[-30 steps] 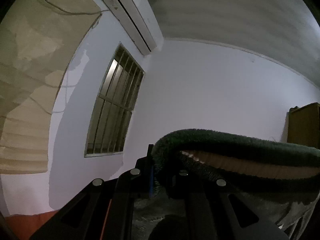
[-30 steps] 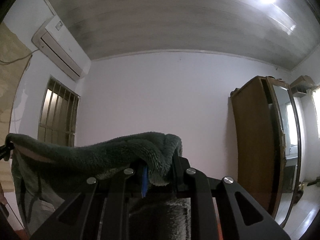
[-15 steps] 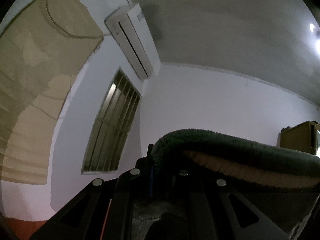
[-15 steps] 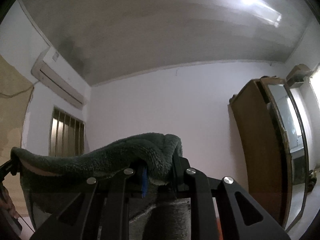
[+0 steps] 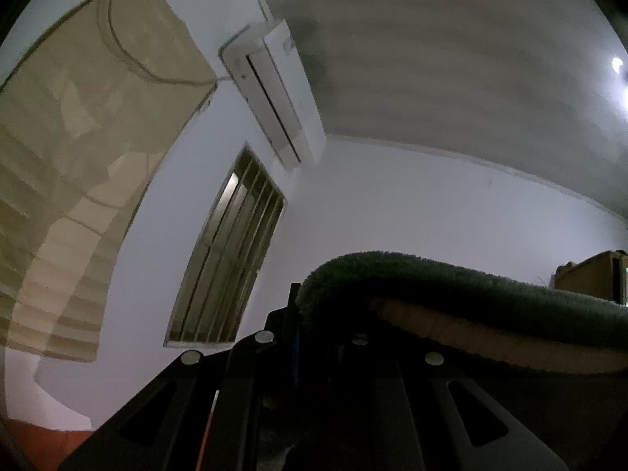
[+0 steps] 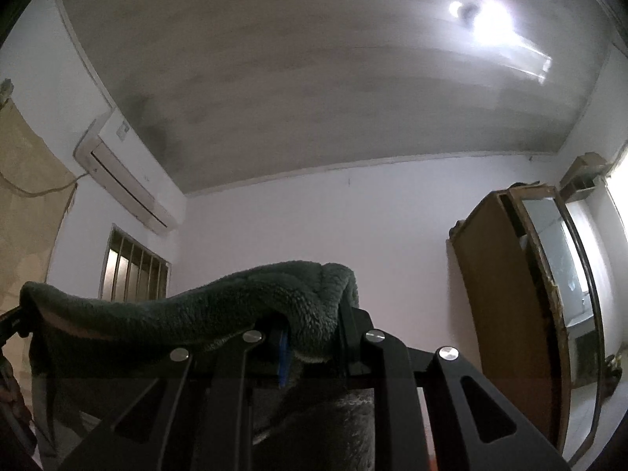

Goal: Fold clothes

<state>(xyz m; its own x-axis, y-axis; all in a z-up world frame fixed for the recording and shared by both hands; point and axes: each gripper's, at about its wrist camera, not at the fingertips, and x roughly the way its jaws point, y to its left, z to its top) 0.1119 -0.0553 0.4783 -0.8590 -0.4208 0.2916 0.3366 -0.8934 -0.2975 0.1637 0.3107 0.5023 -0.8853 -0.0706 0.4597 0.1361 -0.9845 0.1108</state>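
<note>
Between our two grippers hangs the dark green fleecy garment (image 6: 219, 310), stretched aloft: left gripper (image 5: 314, 325) clamped tight on one end, right gripper (image 6: 314, 337) pinching the other, likely to spread it flat for folding; the brown wooden wardrobe (image 6: 506, 298) stands ajar, contents too dim to tell

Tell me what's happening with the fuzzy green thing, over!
Left hand-held gripper and right hand-held gripper both clamped on green fleece garment. Garment stretched between them, held high. Nothing in the way.
</note>
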